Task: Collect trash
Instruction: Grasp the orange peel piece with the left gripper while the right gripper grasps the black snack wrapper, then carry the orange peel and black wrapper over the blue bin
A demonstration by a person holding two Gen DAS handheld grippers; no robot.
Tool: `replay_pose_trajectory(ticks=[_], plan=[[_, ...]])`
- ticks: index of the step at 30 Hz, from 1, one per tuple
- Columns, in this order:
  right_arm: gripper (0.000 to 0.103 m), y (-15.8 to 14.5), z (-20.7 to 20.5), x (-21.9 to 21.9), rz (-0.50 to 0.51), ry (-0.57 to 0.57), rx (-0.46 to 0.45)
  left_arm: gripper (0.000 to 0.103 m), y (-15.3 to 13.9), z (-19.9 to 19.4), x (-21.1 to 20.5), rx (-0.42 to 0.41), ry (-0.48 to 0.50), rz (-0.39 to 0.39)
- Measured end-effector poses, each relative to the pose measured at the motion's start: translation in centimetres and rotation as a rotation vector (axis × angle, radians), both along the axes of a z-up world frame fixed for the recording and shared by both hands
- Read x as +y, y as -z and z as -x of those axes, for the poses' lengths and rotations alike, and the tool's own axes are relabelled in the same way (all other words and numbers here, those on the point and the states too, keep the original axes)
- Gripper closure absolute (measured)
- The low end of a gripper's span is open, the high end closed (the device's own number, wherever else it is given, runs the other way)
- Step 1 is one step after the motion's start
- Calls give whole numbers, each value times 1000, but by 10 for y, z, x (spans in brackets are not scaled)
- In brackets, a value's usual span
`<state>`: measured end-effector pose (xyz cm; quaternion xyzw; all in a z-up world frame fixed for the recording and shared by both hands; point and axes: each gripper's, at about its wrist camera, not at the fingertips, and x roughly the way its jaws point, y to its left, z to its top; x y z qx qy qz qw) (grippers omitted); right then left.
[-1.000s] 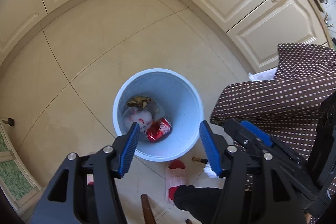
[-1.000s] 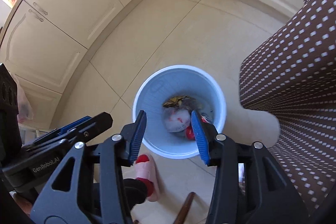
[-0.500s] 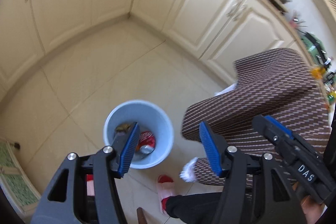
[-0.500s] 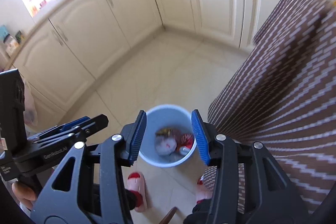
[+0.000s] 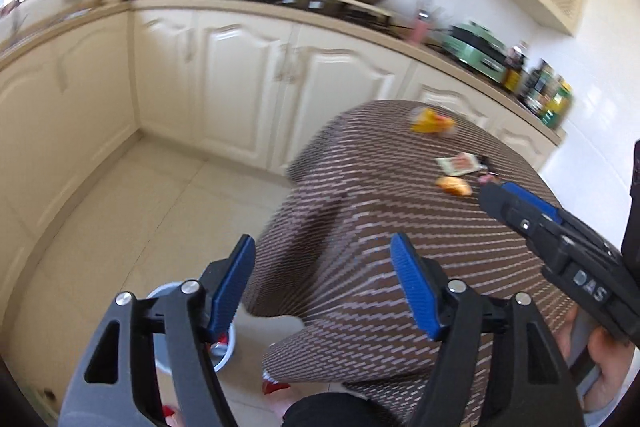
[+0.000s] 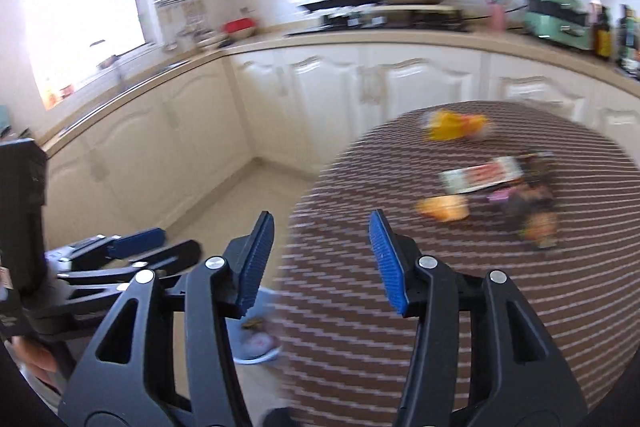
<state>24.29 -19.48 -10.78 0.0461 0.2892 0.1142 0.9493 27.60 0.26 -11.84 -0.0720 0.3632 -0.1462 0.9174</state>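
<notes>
Several pieces of trash lie on the brown patterned tablecloth [image 5: 360,227]: a yellow wrapper [image 5: 430,121], a white and red packet [image 5: 458,163] and an orange scrap [image 5: 454,185]. The right wrist view shows the same yellow wrapper [image 6: 454,125], packet [image 6: 484,175] and scrap [image 6: 442,207], plus dark wrappers [image 6: 528,203]. The pale blue bin [image 5: 224,353] stands on the floor below the table edge, mostly hidden; trash shows inside it [image 6: 256,343]. My left gripper [image 5: 324,283] and right gripper [image 6: 322,263] hang over the near table edge, jaws opening, nothing between them.
Cream kitchen cabinets [image 5: 240,87] run along the back wall, with pots, a green appliance and bottles on the counter [image 6: 400,39]. A foot in a red slipper [image 5: 276,387] stands by the bin. Tiled floor [image 5: 120,227] lies to the left of the table.
Both grippers have risen from over the bin and tilted up toward the table top and counter. Their jaws stand wider than before. The bin has slid to the bottom of both views.
</notes>
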Motion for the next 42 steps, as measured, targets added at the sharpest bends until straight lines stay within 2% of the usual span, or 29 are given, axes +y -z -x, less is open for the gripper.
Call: replay_pose_trajectory(ticks=[3, 9, 12, 16, 20, 21, 22, 23, 26, 30, 34, 35, 37, 42], plan=[[47, 2, -7, -41, 66, 62, 37, 34, -7, -3, -40, -12, 61, -37], [47, 33, -37, -103, 150, 143, 140, 34, -1, -24, -96, 22, 120, -81], [47, 39, -49, -108, 189, 118, 170, 34, 6, -34, -117, 38, 135, -116], [44, 46, -70, -100, 300, 100, 178, 34, 17, -48, -133, 59, 151, -148], [44, 56, -82, -101, 293, 66, 240, 33, 25, -61, -149, 76, 169, -158], [46, 57, -84, -102, 291, 69, 250, 33, 27, -64, -152, 81, 170, -164], [59, 58, -85, -104, 281, 73, 255, 33, 29, -67, -156, 84, 172, -172], [67, 57, -86, -107, 272, 78, 253, 33, 31, -71, -160, 88, 173, -179], [82, 56, -86, -114, 240, 89, 254, 33, 35, -83, -169, 98, 172, -182], [88, 53, -86, -122, 186, 91, 245, 33, 38, -96, -179, 106, 171, -176], [88, 50, -85, -124, 157, 88, 238, 36, 39, -102, -191, 111, 179, -219], [89, 49, -85, -125, 153, 87, 236, 41, 39, -103, -195, 108, 181, -234], [90, 47, -83, -125, 147, 90, 225, 62, 39, -104, -199, 100, 179, -266], [92, 39, -78, -125, 154, 104, 179, 66, 36, -102, -194, 97, 192, -226]])
